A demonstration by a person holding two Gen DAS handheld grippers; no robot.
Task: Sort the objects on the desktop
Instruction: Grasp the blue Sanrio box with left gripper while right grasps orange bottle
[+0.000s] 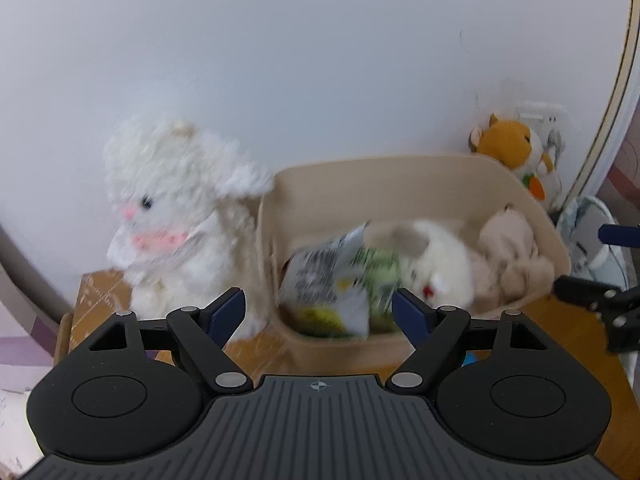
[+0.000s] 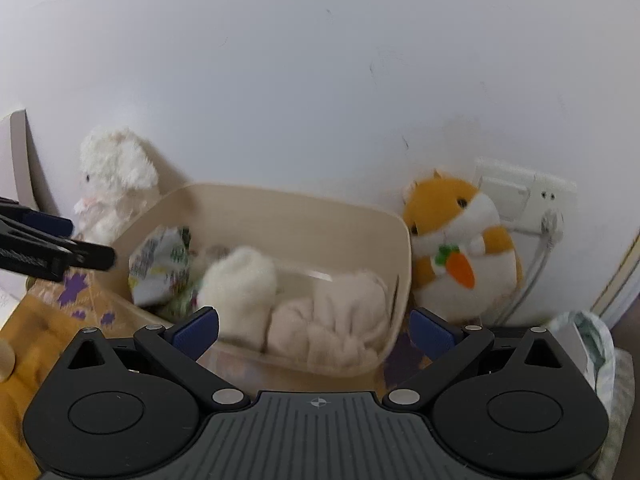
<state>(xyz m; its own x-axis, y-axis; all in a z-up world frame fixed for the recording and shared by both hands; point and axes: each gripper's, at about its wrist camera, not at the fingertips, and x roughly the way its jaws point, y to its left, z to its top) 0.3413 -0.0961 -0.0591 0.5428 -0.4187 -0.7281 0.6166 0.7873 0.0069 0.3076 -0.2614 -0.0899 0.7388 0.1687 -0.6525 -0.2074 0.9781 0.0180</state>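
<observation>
A beige bin [image 1: 380,168] [image 2: 300,208] stands on the desk against the wall. In it lie a crinkled snack packet [image 1: 328,276] [image 2: 160,268], a white plush [image 1: 440,268] [image 2: 244,284] and a beige plush [image 1: 512,256] [image 2: 340,320]. My left gripper [image 1: 318,310] is open over the bin's near left corner; the packet shows between its fingers, untouched. My right gripper [image 2: 314,330] is open at the bin's near right side, its pads clear of the plushes. Each gripper also shows in the other view, the right gripper [image 1: 592,300] and the left gripper [image 2: 52,248].
A fluffy white lamb toy [image 1: 172,208] [image 2: 112,188] sits left of the bin. An orange hamster toy [image 1: 516,148] [image 2: 460,240] with a carrot sits to its right, by a wall socket [image 2: 532,208] with a cable. A crumpled bag [image 2: 588,344] lies at far right. The desk [image 1: 256,352] is wooden.
</observation>
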